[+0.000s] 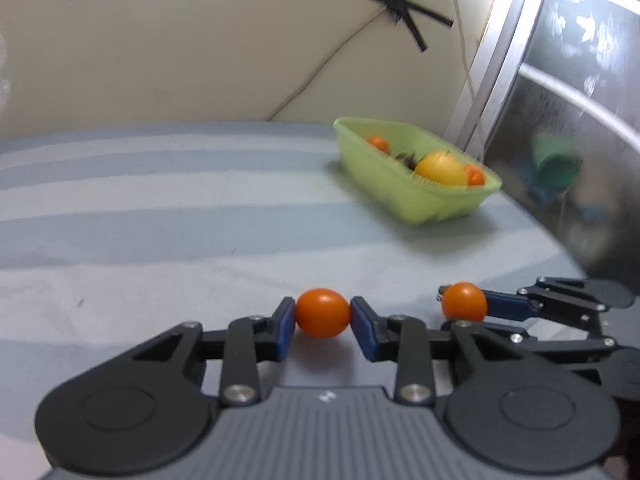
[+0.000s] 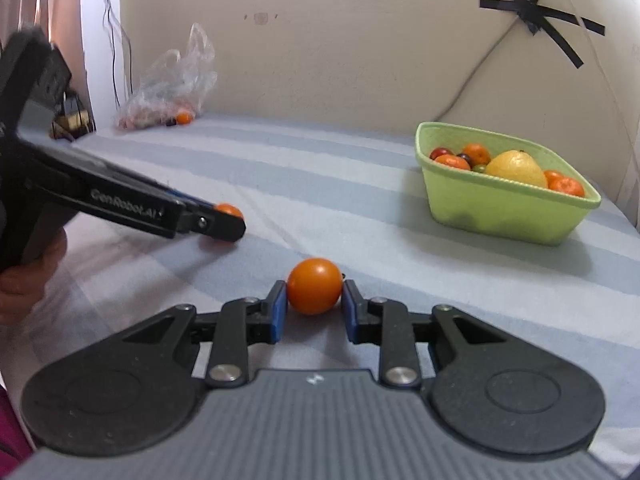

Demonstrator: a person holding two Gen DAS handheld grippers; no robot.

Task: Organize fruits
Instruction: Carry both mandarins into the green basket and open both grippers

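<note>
My left gripper [image 1: 322, 314] is shut on a small orange tomato [image 1: 322, 313], low over the striped cloth; it also shows in the right wrist view [image 2: 224, 220] at the left. My right gripper [image 2: 314, 300] is shut on a second orange tomato [image 2: 314, 286], also low over the cloth; it shows in the left wrist view [image 1: 472, 306] at the right, its tomato [image 1: 464, 301] between the pads. A light green basket [image 2: 500, 208] stands at the far right, holding a yellow fruit [image 2: 516, 168], small oranges and dark fruits. It also shows in the left wrist view [image 1: 424, 200].
A striped blue-grey cloth [image 2: 320, 184] covers the surface. A clear plastic bag [image 2: 172, 88] with some fruit lies at the back left by the wall. A metal-framed window [image 1: 560, 100] runs along the right edge. A taped cable crosses the wall [image 2: 536, 16].
</note>
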